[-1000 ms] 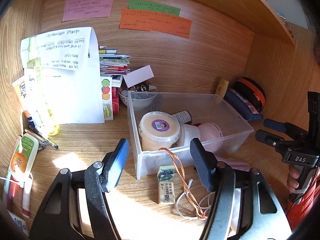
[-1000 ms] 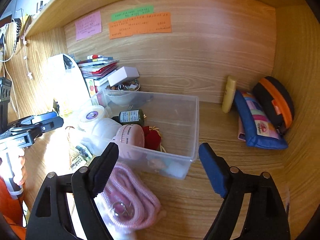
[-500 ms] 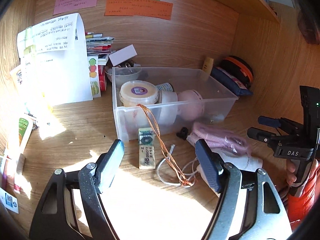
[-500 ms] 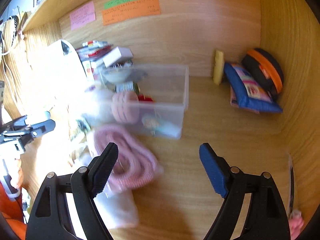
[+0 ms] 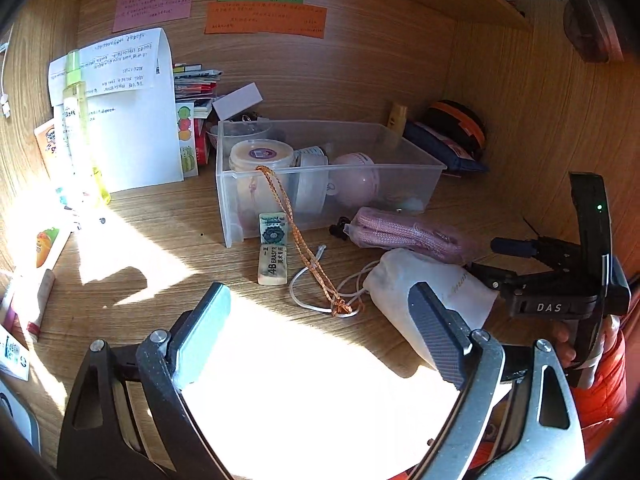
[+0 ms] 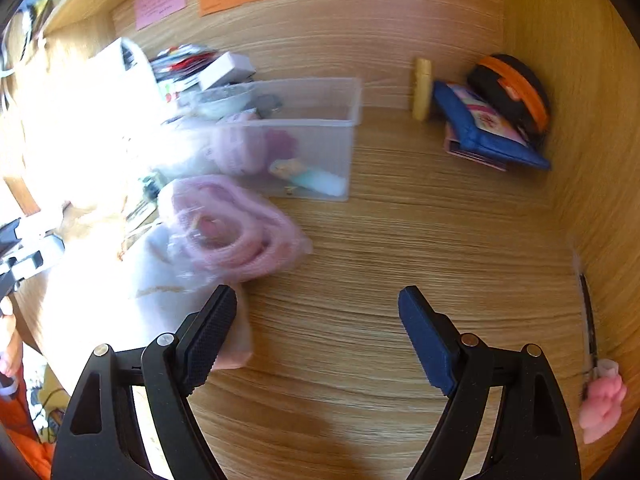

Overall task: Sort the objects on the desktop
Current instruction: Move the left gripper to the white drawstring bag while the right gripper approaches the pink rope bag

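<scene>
Black jaws of left gripper [image 5: 320,336] and right gripper [image 6: 318,330] gape wide, holding nothing. Beyond them, in front of the half-filled clear bin [image 5: 434,168], eraser [image 5: 273,265], white pouch [image 5: 404,284] and pink cord bag [image 5: 404,234] lie unsorted on the desk [image 5: 160,248].

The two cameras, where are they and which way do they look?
Left wrist: sits on the left gripper, looking at the clear box and eraser; the right gripper shows.
Right wrist: sits on the right gripper, facing the desk's right corner and blue pouch.
Shared: clear box, pink cord bag.
</scene>
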`<state>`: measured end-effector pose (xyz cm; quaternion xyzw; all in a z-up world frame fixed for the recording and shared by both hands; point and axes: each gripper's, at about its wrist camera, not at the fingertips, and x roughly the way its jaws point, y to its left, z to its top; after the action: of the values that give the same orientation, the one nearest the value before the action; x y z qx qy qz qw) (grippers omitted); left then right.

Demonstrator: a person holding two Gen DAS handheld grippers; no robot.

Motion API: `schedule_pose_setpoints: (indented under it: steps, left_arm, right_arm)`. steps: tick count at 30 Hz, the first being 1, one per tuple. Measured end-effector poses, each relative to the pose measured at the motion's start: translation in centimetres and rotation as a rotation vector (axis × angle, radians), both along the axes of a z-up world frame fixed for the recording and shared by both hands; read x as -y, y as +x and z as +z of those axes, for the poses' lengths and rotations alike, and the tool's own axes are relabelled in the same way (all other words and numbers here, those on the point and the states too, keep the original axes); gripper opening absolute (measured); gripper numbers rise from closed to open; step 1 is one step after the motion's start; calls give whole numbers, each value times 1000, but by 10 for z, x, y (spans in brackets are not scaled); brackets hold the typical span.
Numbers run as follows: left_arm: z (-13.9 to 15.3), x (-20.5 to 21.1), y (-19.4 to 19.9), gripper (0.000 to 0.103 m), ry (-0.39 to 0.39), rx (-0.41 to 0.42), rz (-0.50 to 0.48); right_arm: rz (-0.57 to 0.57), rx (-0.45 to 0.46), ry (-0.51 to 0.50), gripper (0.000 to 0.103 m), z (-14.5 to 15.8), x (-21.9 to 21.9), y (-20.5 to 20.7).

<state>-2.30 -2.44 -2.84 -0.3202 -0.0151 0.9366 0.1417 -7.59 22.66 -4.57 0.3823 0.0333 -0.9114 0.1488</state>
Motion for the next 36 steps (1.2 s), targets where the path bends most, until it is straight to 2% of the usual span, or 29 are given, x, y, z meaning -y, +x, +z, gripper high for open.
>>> schedule_pose_setpoints:
  steps: [6, 10, 14, 24, 26, 31, 36]
  left_arm:
    - [6, 1, 14, 92, -7, -26, -19]
    - [2, -3, 15, 92, -10, -14, -30]
    - [-3, -10, 11, 92, -2, 32, -83]
    - [-18, -28, -17, 92, -27, 173, -124]
    - [-20, -37, -19, 92, -51, 192, -145]
    - [-27, -61, -22, 95, -173, 185, -151]
    - [-39, -69, -35, 98, -187, 252, -156]
  right_arm:
    - [98, 29, -37, 81, -5, 29, 12]
    - [159, 10, -7, 81, -3, 54, 25]
    - [213, -36, 40, 81, 3, 66, 41]
    - [83, -44, 33, 81, 18, 13, 26]
    - [67, -34, 38, 81, 19, 4, 20]
    - [70, 0, 13, 81, 19, -3, 7]
    - [86, -15, 16, 81, 20, 3, 9]
